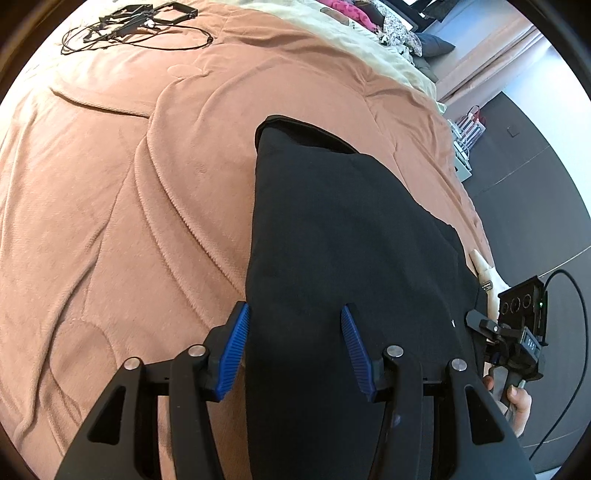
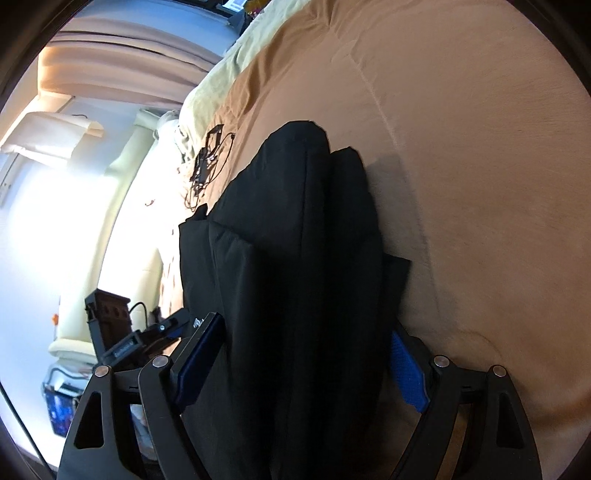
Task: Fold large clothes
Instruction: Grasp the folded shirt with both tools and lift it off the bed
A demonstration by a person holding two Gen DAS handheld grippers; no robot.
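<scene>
A black garment lies folded into a long strip on a pinkish-brown blanket. My left gripper is open, its blue pads standing either side of the garment's near left edge. In the right wrist view the same garment shows as a thick folded bundle. My right gripper is open with the bundle's near end between its fingers. The right gripper also shows in the left wrist view at the garment's right side.
A black frame with cables lies at the far side of the bed. A cream blanket and a pile of clothes sit beyond the brown one. The bed edge and dark floor are on the right.
</scene>
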